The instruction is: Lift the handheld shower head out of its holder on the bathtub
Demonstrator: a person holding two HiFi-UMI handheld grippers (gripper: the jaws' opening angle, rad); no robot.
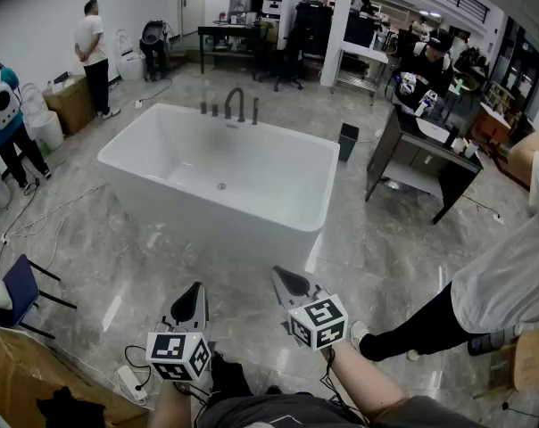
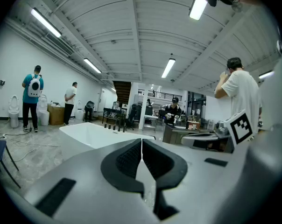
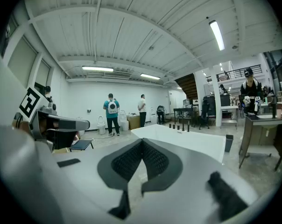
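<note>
Shower head: a slim, dark, stick-shaped handheld shower head (image 1: 255, 111) stands upright at the right end of a row of dark fittings. It is too small here to show any finer detail.
Place: it sits on the far rim of the bathtub. Nothing touches it, and it is well apart from both grippers.
Neighbouring fittings: a dark arched spout (image 1: 236, 103) is just to its left. Two short dark knobs (image 1: 209, 109) are further left along the same rim.
Bathtub: a white, glossy, rectangular freestanding bathtub (image 1: 207, 221) has a small round drain (image 1: 221, 185) in its bottom. It stands in the middle of a grey polished stone floor (image 1: 385, 257).
Left gripper: the grey left gripper (image 1: 196, 290) with black ribbed pads is at the near edge, pointing towards the tub. Its jaws are pressed together with nothing between them.
Right gripper: the matching right gripper (image 1: 281, 278) is just to the right of the left one. Its jaws likewise meet tip to tip and hold nothing.
Right side: a dark table (image 1: 421, 150) stands beyond a small black bin (image 1: 348, 141). A person in a white shirt and dark trousers (image 1: 501, 279) is near right.
Left side: a person in a white T-shirt (image 1: 93, 47) stands at the far left. A person in a teal top with a white backpack (image 1: 2, 114) is nearer.
</note>
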